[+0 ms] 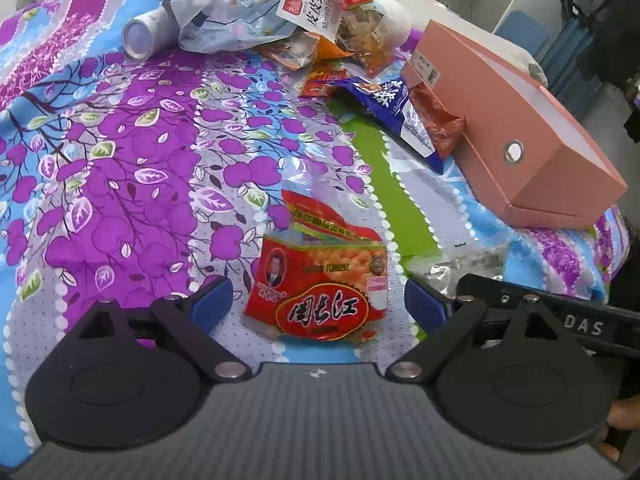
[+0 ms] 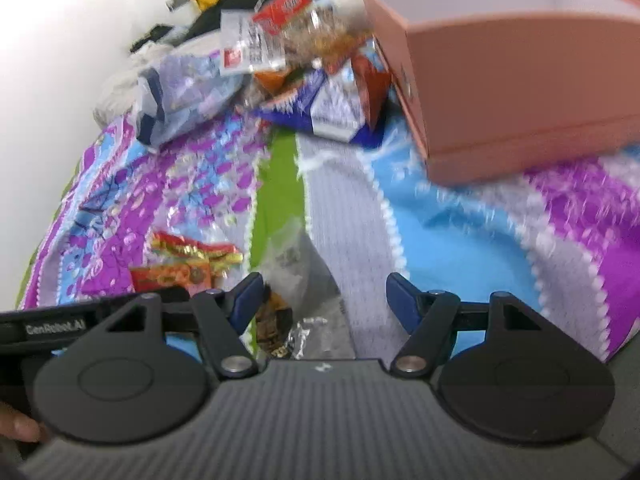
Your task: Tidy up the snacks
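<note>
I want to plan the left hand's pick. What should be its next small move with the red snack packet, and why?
Probably ease the left gripper forward and down, then close on the red snack packet. Its fingers stand wide open on either side of the packet, which lies flat on the bedspread, not yet gripped. The pink box sits open to the right.

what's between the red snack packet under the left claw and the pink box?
Left wrist view: mostly bare bedspread between the red packet and the pink box; a clear silvery packet lies just right of the red one.
</note>
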Demonstrator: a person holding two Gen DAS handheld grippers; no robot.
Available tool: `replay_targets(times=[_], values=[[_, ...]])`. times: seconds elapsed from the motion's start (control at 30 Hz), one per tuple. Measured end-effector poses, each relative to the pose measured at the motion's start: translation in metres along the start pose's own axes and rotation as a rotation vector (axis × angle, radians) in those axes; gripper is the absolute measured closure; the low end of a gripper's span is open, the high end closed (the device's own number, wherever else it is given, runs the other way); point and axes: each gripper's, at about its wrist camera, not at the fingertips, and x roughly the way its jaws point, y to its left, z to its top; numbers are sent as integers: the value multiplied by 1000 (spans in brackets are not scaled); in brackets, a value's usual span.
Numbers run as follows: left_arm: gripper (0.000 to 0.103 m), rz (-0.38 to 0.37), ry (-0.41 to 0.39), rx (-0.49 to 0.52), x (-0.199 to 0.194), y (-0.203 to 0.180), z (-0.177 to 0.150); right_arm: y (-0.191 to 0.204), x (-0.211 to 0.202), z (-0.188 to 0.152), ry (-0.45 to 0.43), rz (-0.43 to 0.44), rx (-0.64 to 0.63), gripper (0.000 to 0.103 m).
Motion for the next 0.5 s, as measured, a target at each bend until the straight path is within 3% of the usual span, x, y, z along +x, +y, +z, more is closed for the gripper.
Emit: replay_targets(times=[0.2,0.33,0.5], values=[[8,4,1,21,4,-1,0,11,-4,-4,-11,12,-87,36],[9,17,7,62,7,-5,-1,13,5,-9,40,25,-135,43],[9,26,6,94,9,-11,0,16,3,-12,26,22,-153,54]])
